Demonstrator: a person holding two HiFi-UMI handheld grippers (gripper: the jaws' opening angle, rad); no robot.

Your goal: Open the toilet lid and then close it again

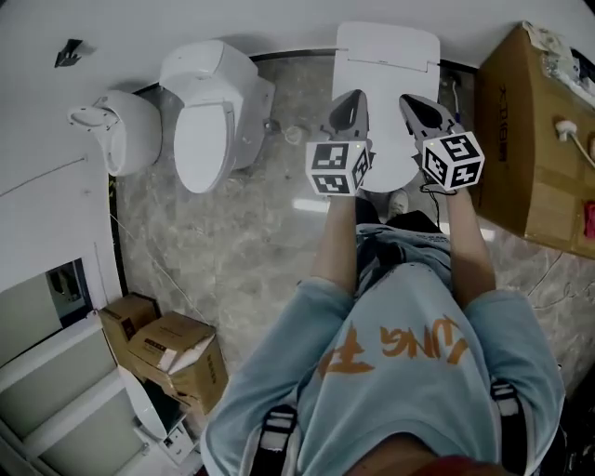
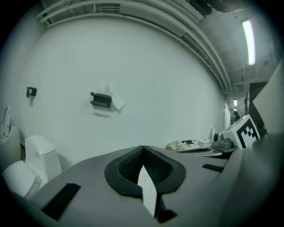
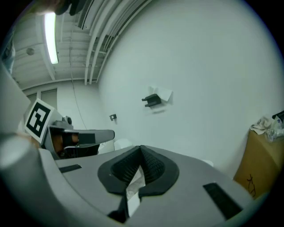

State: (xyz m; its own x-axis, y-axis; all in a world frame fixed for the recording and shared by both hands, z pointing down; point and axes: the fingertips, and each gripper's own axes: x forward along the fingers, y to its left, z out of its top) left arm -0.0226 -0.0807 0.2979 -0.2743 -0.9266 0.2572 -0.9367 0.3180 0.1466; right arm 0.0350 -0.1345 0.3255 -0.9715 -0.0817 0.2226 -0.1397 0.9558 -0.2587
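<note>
Toilet lid lies shut at the far edge of the floor against the wall, while left gripper and right gripper hover level above its front, jaws pressed together on nothing, apparently because closed tips suffice to nudge it.

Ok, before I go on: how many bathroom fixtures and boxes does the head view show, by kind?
White ceramic toilets: 2
White wall-mounted urinal: 1
Brown cardboard boxes: 3
Total: 6
</note>
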